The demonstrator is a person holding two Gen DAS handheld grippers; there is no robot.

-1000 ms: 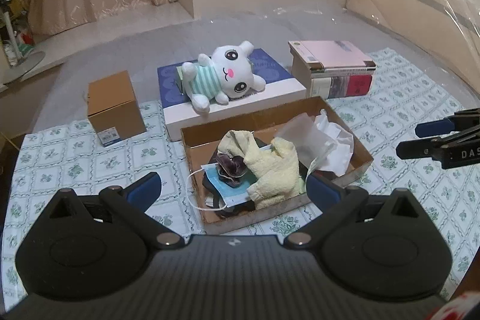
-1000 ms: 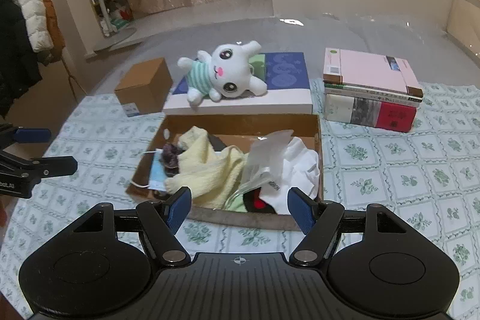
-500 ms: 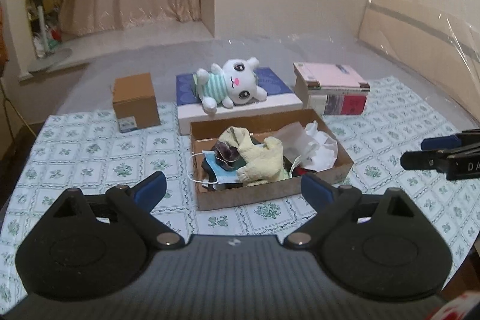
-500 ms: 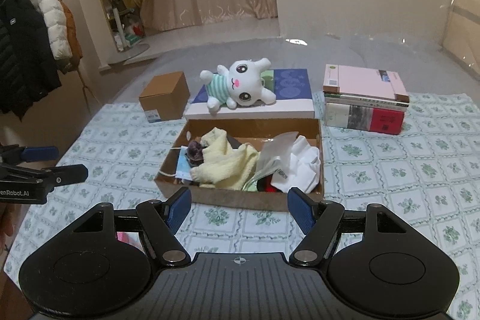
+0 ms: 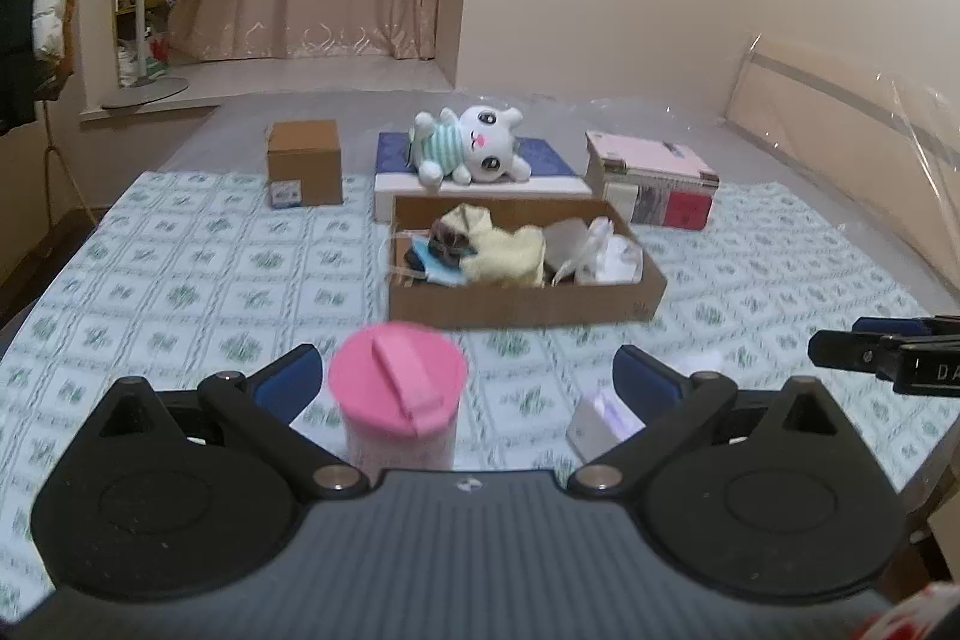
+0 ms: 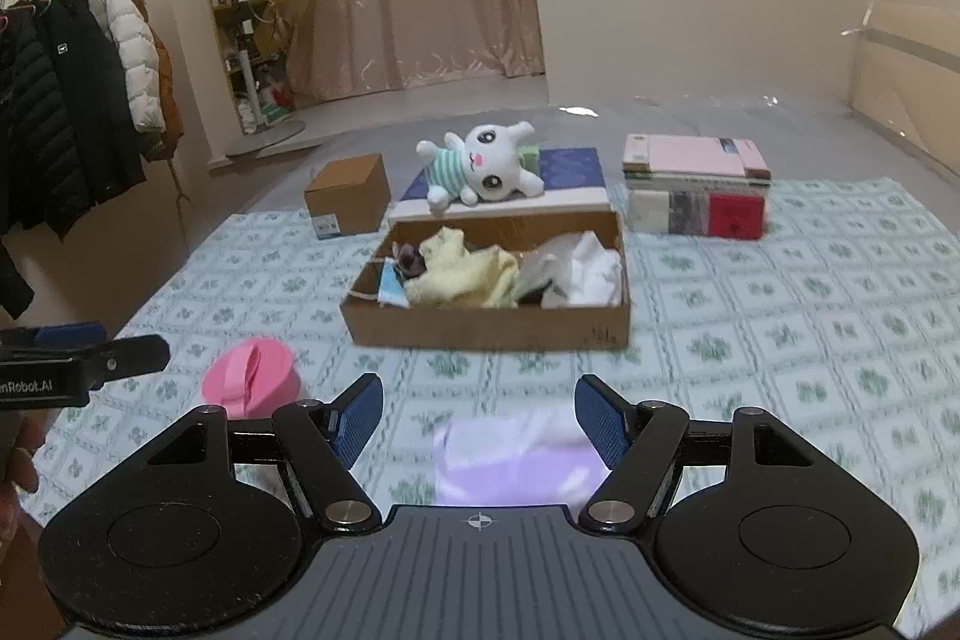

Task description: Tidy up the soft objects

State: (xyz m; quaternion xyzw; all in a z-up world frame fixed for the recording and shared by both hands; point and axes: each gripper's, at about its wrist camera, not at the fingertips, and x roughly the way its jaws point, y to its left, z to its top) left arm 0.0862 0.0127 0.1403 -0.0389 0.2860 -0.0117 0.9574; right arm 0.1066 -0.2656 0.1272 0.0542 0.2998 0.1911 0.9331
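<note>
A shallow cardboard box (image 5: 522,304) (image 6: 480,325) on the patterned cloth holds a yellow cloth (image 5: 507,259) (image 6: 462,271), a blue face mask (image 6: 393,289), white cloth and plastic (image 6: 585,268). A white plush bunny (image 5: 474,148) (image 6: 483,160) lies on a blue-topped box behind it. My left gripper (image 5: 465,382) is open and empty, near a pink-lidded cup (image 5: 399,394). My right gripper (image 6: 480,415) is open and empty above a pale purple packet (image 6: 516,466).
A small brown carton (image 5: 303,163) stands at the back left. A stack of books (image 5: 651,184) (image 6: 696,184) stands at the back right. Coats (image 6: 72,112) hang on a rack at the left. The pink-lidded cup also shows in the right wrist view (image 6: 252,385).
Both grippers have pulled back and away from the cardboard box. The pink-lidded cup and the purple packet have come into view close in front of them. Both jaws stay open.
</note>
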